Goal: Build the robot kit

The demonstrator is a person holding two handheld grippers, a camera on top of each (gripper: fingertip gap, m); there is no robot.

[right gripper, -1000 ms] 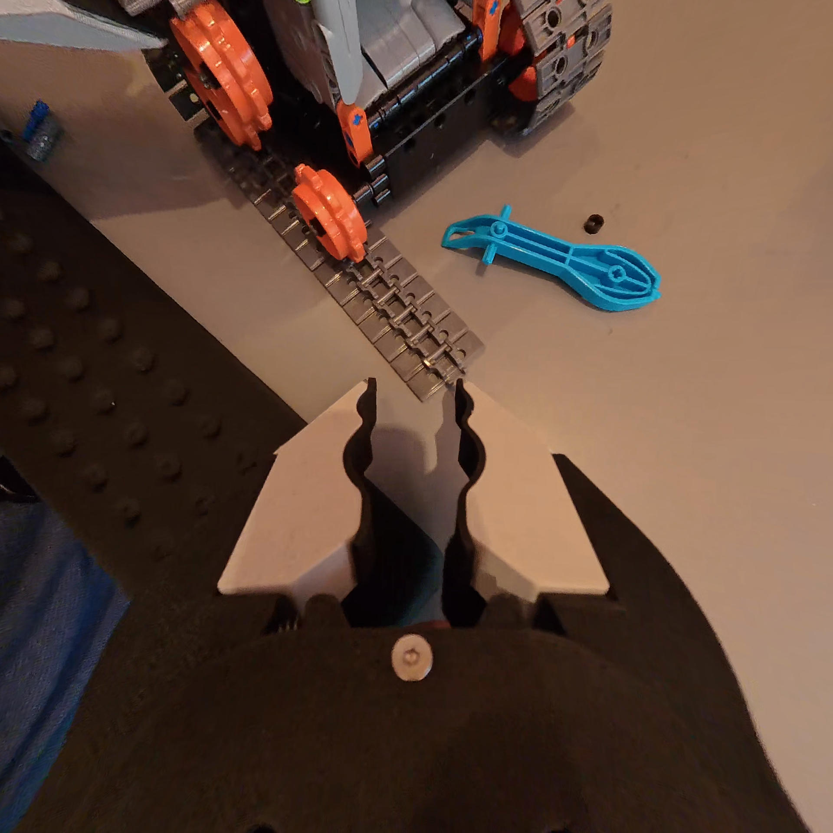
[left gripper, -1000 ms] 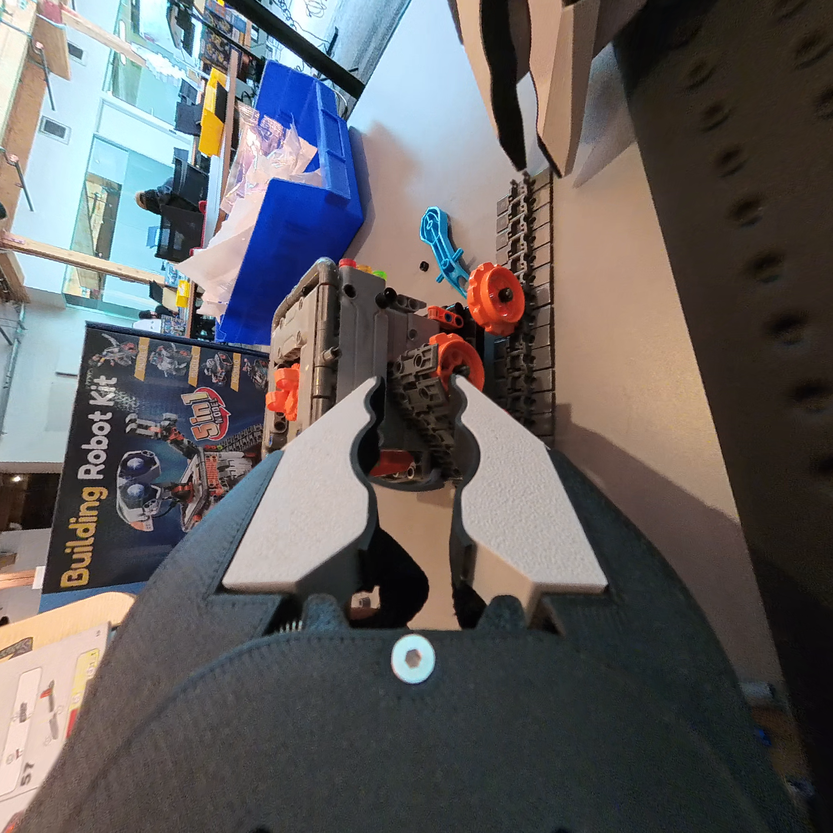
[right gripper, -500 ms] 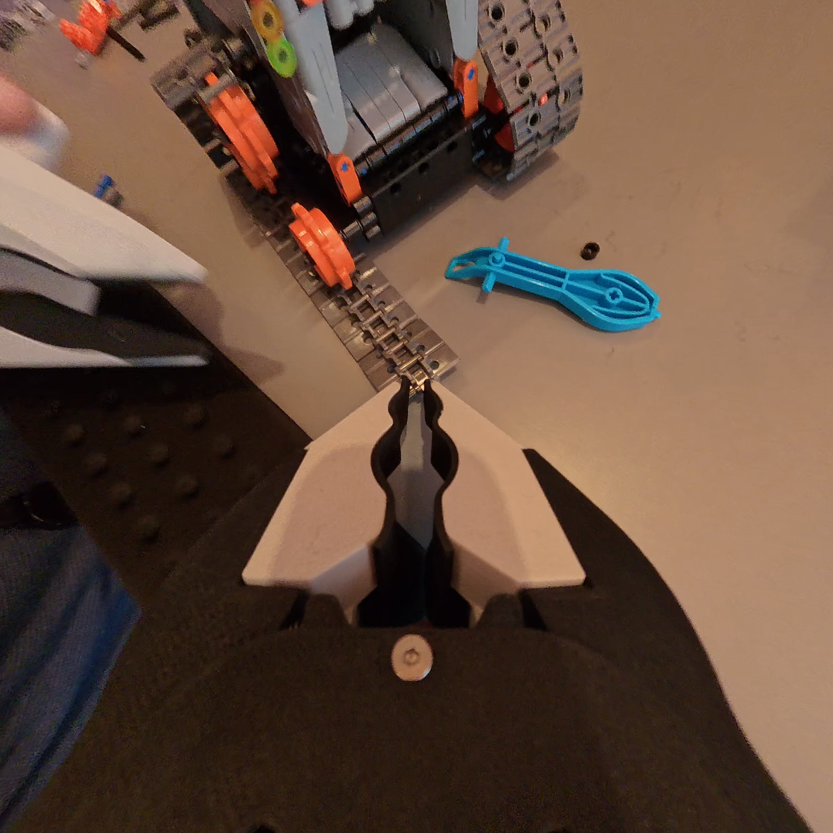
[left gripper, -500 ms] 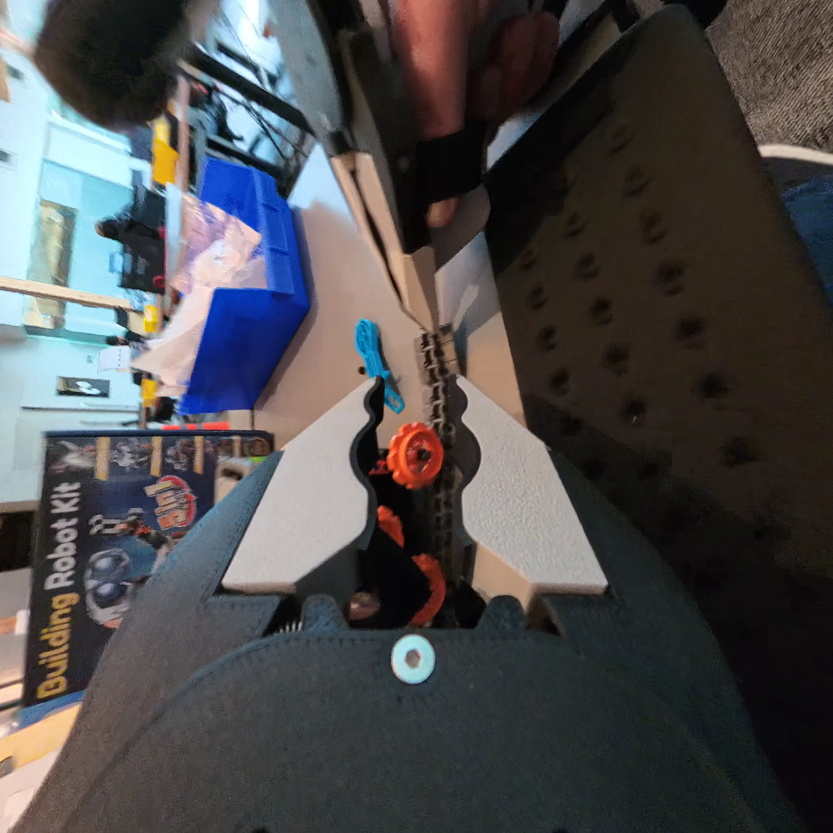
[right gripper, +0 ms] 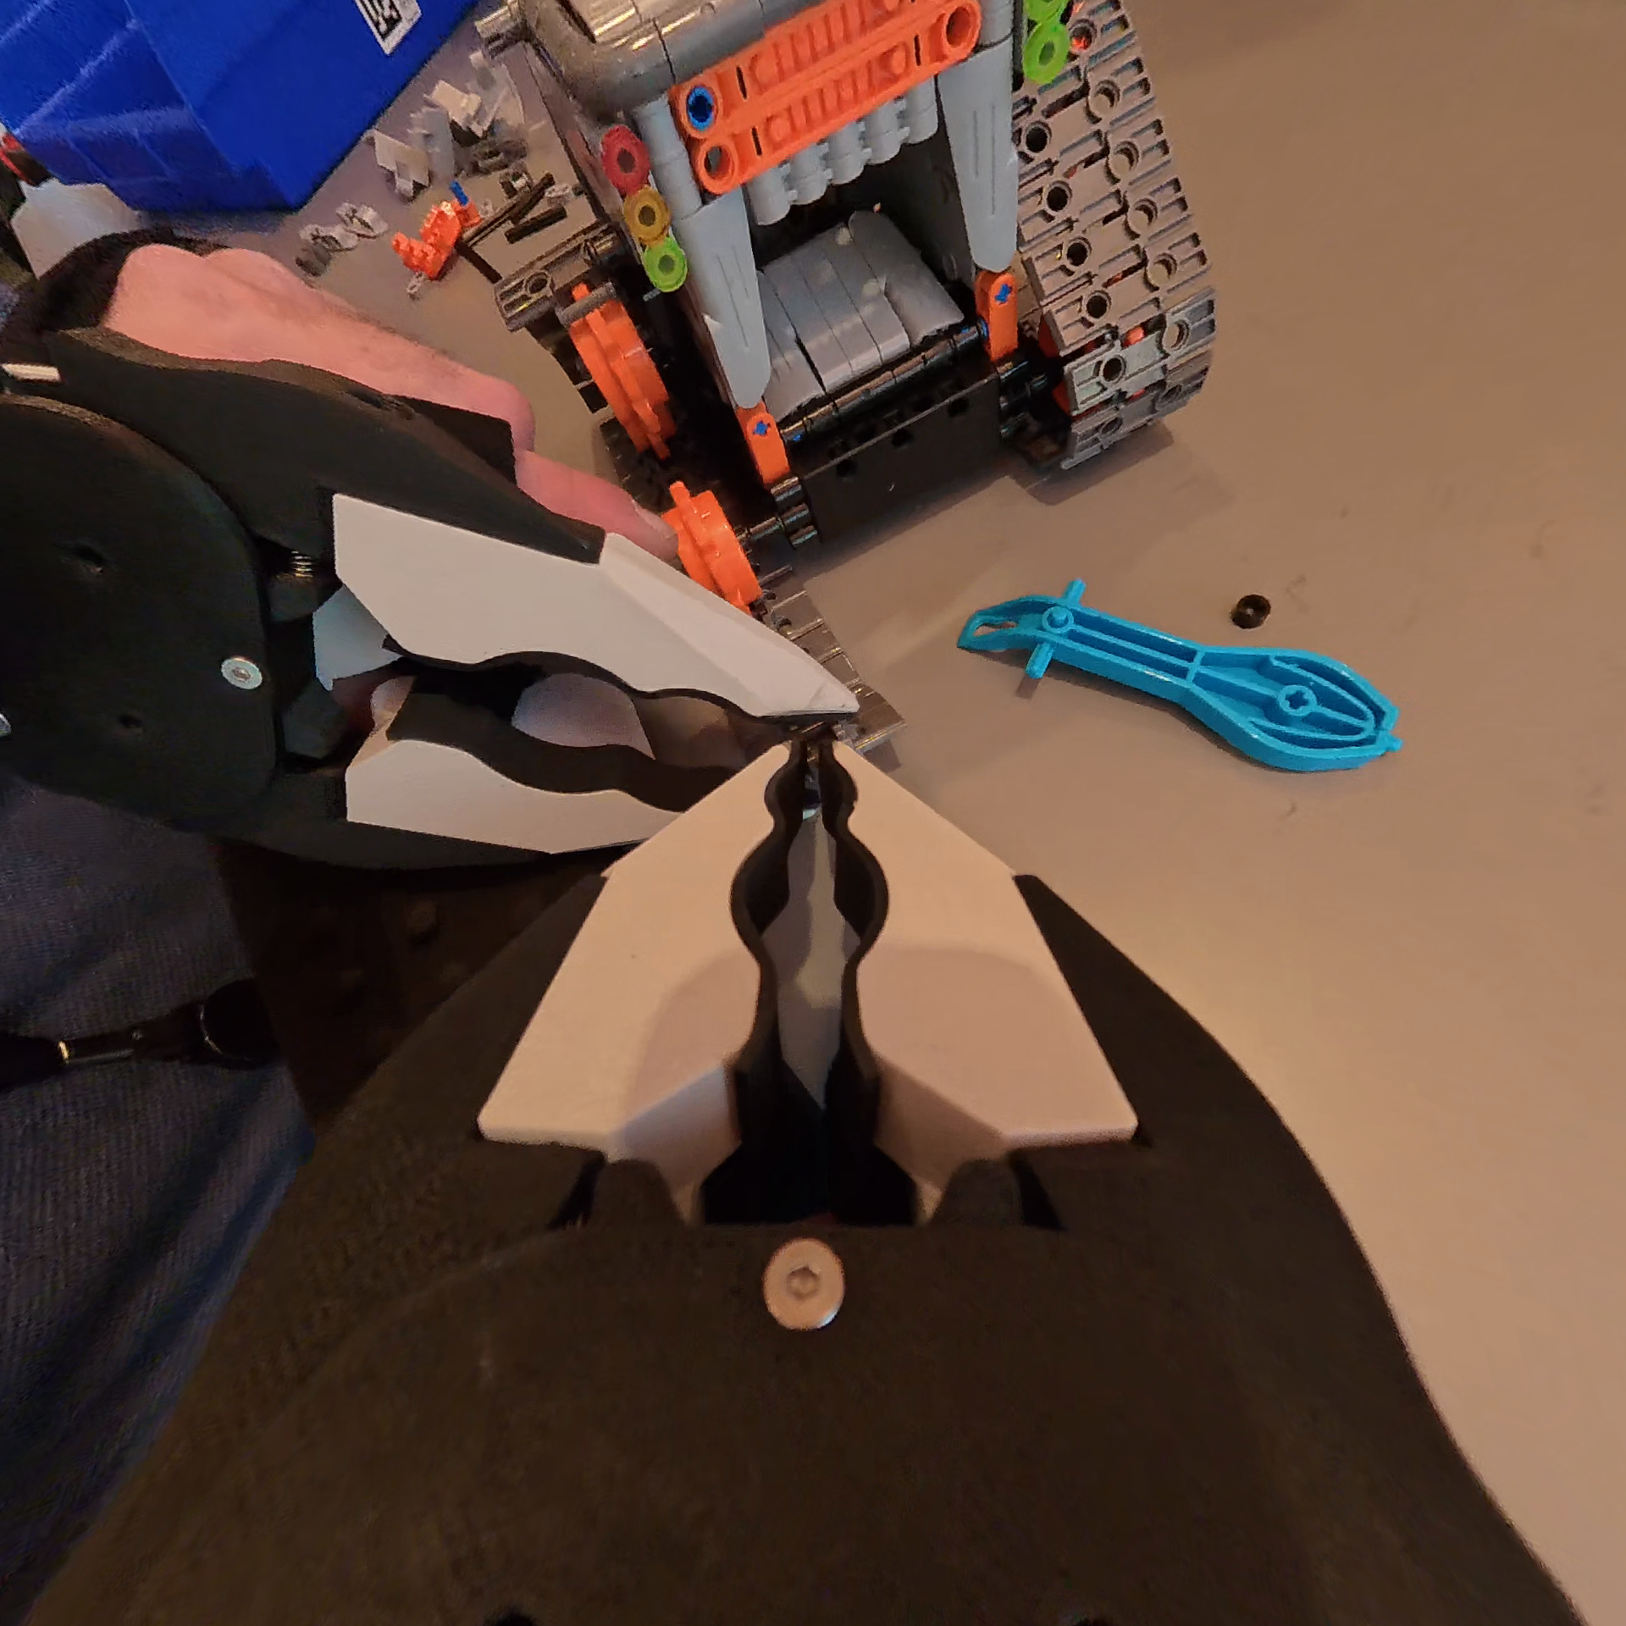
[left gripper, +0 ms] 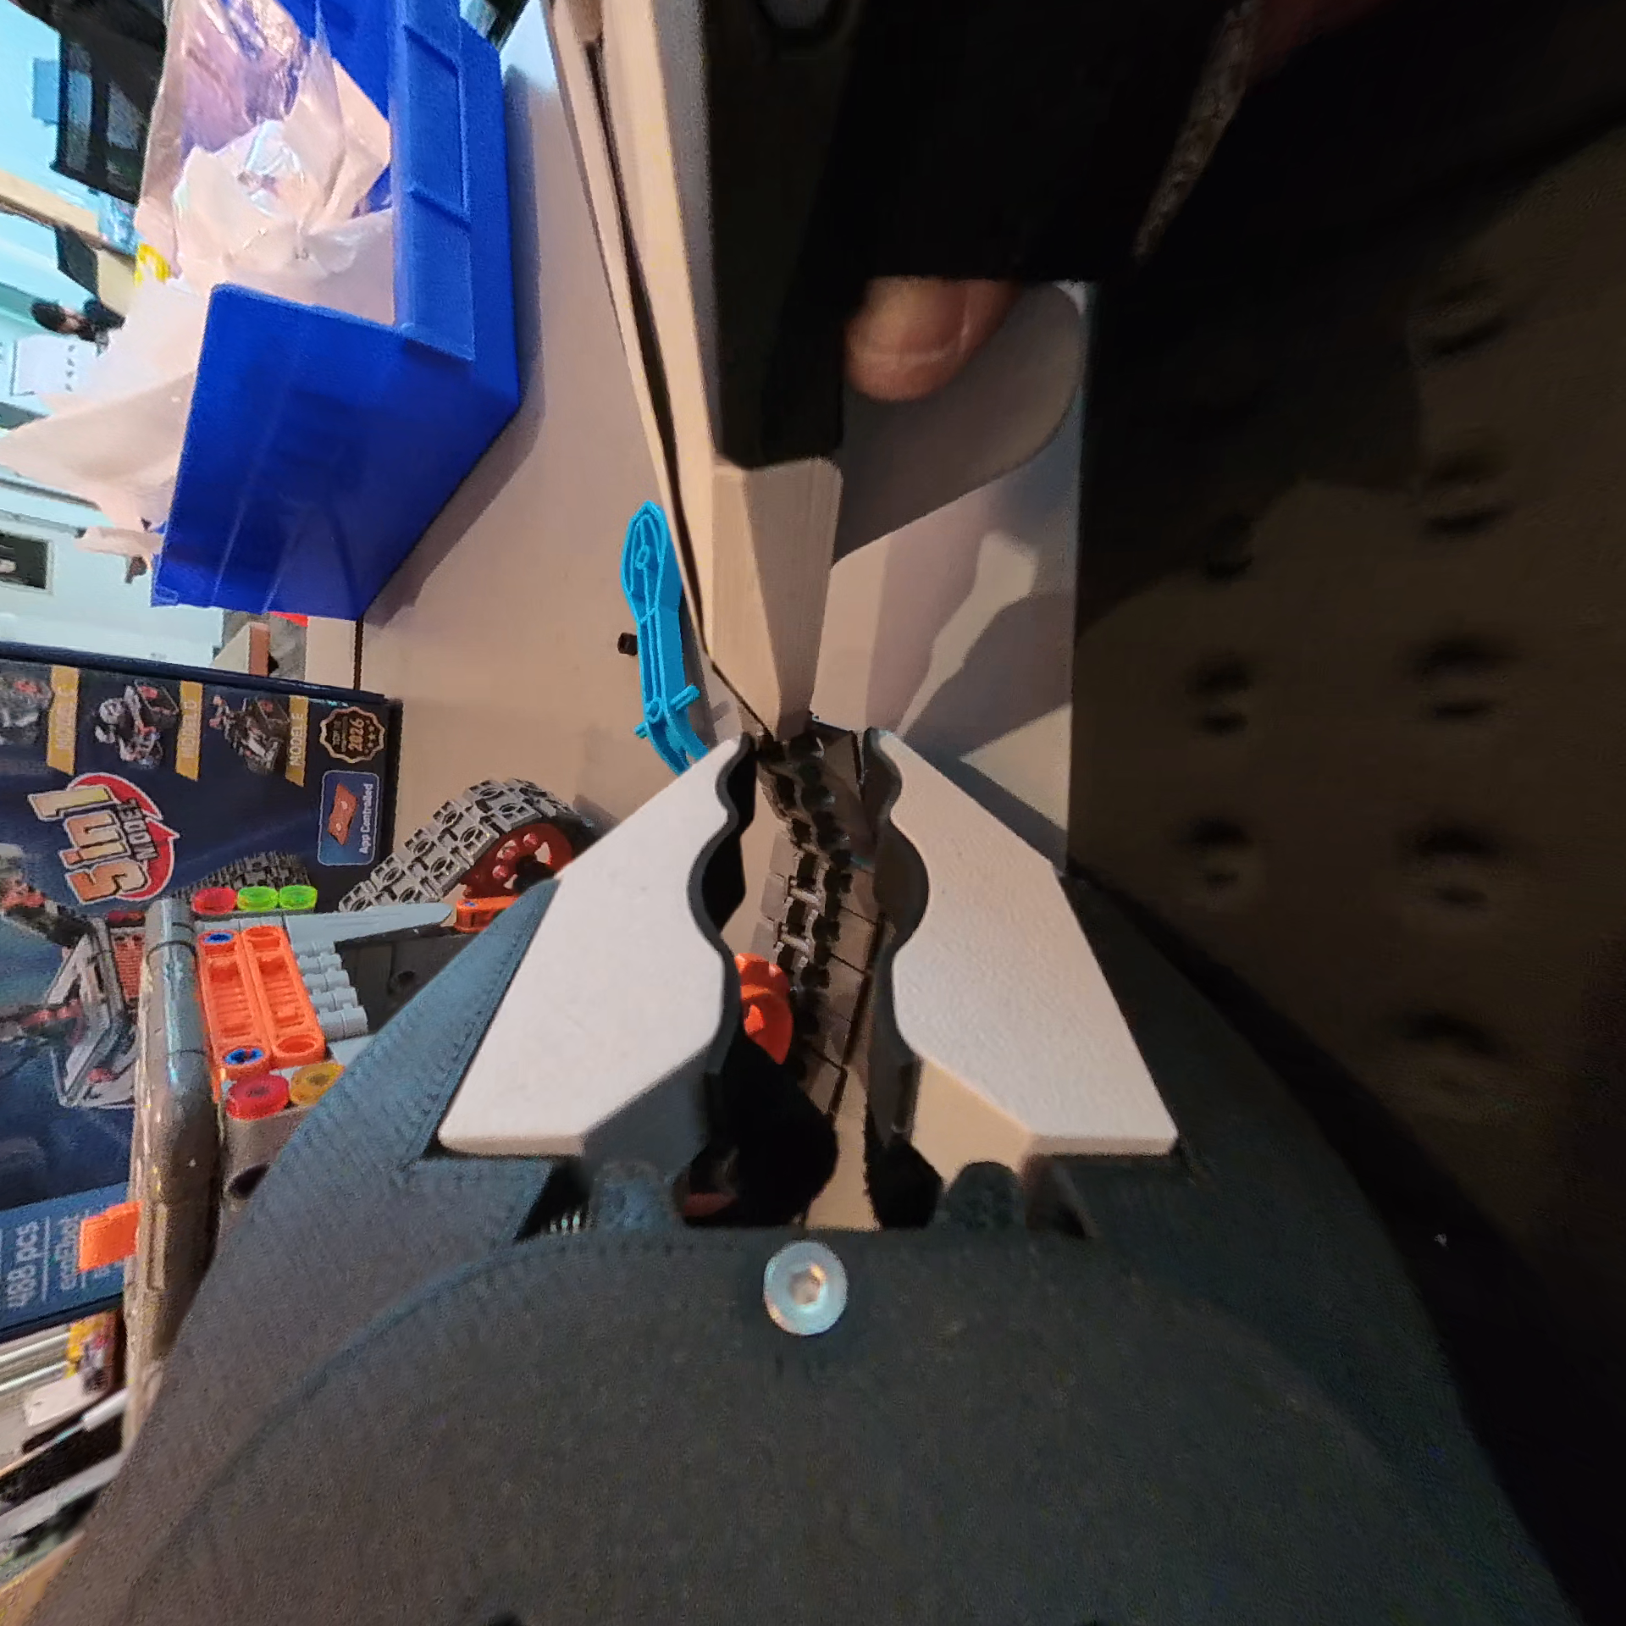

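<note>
Your right hand-held gripper (right gripper: 814, 758) has its fingers pinched nearly together on the loose end of the dark grey track strip (right gripper: 867, 708), right at the fingertips.

Your left hand-held gripper (right gripper: 796, 717) comes in from 9 o'clock in the right wrist view, its tips meeting the same end of the strip. From its own camera the left hand-held gripper (left gripper: 809, 748) stands at a narrow gap, with the track strip (left gripper: 818, 889) running between the fingers; whether the pads actually bite, you cannot tell. The right one's pale fingertips (left gripper: 774, 633) drop in from 12 o'clock to the strip's end.

The strip lies flat on the bench (right gripper: 1232, 880), leading back toward 11 o'clock under the orange sprocket (right gripper: 708, 545) of the tracked model (right gripper: 880, 290).

At 2 o'clock from the right tips lies a light blue tool (right gripper: 1188, 682), with a small black ring (right gripper: 1249, 610) just beyond it.

Farther out at 10 o'clock sits a blue bin (right gripper: 167, 88), loose small parts (right gripper: 431, 220) beside it. In the left wrist view a printed kit box (left gripper: 176, 880) stands at 9 o'clock.
</note>
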